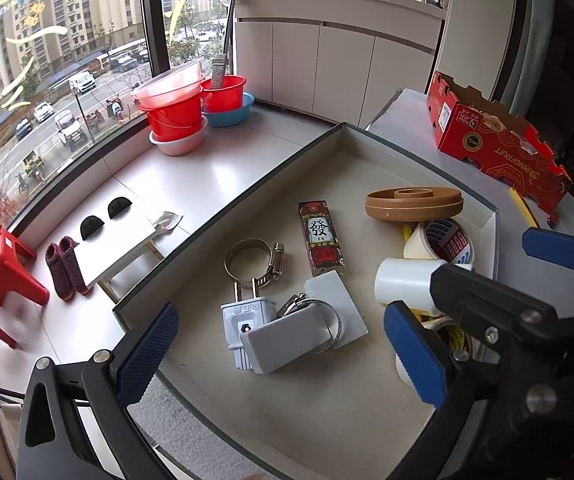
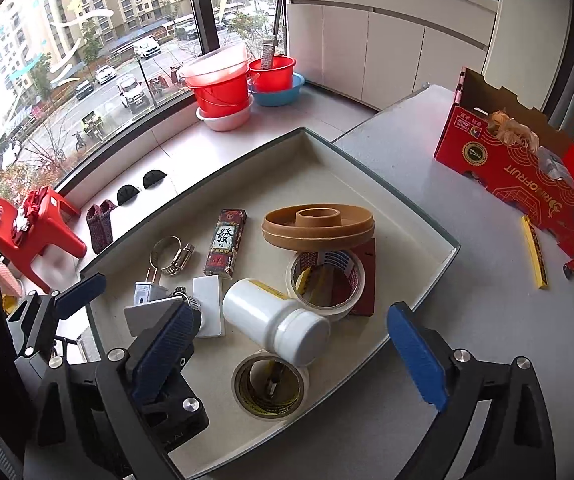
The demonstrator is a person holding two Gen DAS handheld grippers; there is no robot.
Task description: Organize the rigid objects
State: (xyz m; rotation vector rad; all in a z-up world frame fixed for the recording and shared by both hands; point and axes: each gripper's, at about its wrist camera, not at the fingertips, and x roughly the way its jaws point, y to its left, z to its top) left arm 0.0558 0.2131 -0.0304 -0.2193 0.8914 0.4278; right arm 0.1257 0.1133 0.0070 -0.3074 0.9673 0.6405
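**Both grippers wide open over the tray**

R wrist view gives what L view mostly hides: the white bottle (image 2: 277, 320) lying on its side, cap toward the cam, resting across two tape rolls (image 2: 269, 386), between the right gripper (image 2: 291, 364) fingers, nothing touching it. Also a yellow ruler (image 2: 534, 253) out past the R finger, beside the red carton (image 2: 527, 184). L view shows the plug (image 1: 243, 322) w/ grey block and hose clamp (image 1: 253, 260) straight ahead of the left gripper (image 1: 283, 356). Both jaws spread wide, pads blue, holding nothing. Brown disc (image 1: 414, 202) sits far end of the tray (image 1: 223, 216), mahjong-print box (image 1: 321, 238) just L of it.
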